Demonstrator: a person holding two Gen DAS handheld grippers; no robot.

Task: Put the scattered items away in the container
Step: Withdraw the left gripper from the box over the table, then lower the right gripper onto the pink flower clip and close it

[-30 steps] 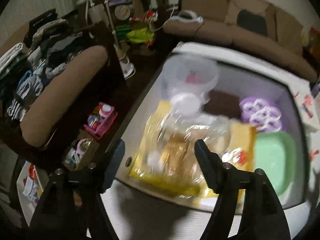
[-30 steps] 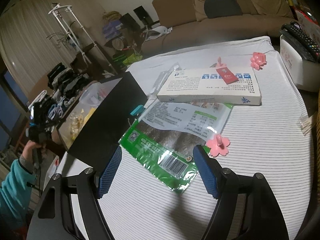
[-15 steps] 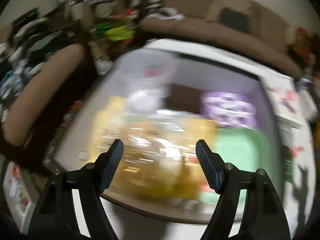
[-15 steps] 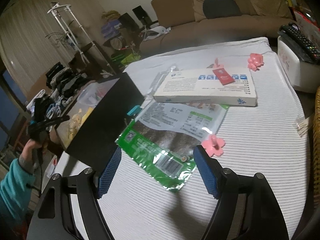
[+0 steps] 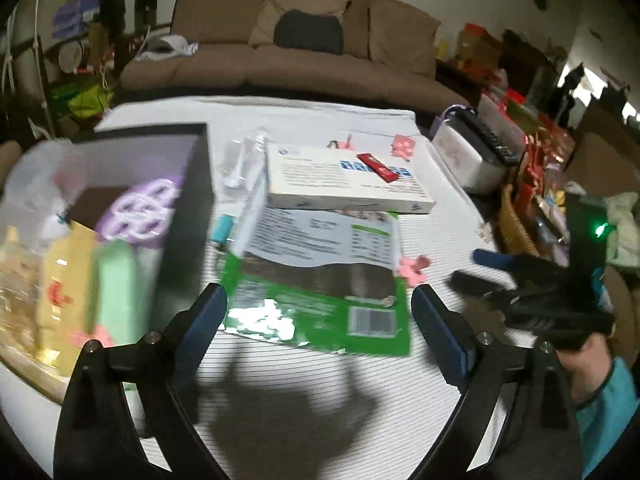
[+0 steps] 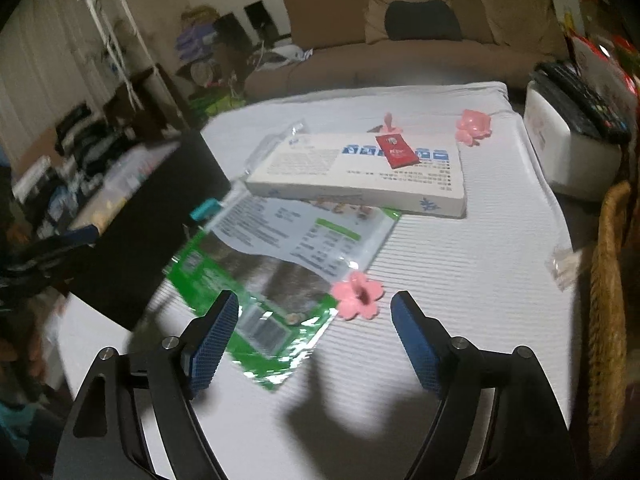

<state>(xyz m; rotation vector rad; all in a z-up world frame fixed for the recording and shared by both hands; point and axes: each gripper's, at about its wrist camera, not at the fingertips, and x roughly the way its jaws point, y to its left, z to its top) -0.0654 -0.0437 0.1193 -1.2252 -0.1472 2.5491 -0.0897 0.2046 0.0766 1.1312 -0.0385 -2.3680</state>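
A green snack bag [image 5: 320,280] lies flat on the striped tablecloth, its top tucked under a white flat box [image 5: 344,178] that carries a red sachet [image 5: 378,166]. My left gripper [image 5: 320,312] hovers over the bag's near edge, its jaws opening with nothing between them. The black container [image 5: 196,200] stands to its left, filled with packets and a purple item. My right gripper [image 6: 316,316] is open just above the bag [image 6: 260,272] and a pink flower clip [image 6: 358,294]. In the left wrist view, a hand holds the right gripper [image 5: 500,276] at the right.
A second pink flower clip [image 6: 474,126] lies behind the white box. A white case with remote controls [image 6: 568,152] and a wicker basket [image 6: 608,300] border the table's right side. A clear wrapper [image 6: 564,264] lies near that edge. A sofa [image 6: 400,52] stands beyond.
My left gripper swung from above the container's contents to the right, over the green bag, and its jaws widened. My right gripper sank slightly toward the bag and flower clip.
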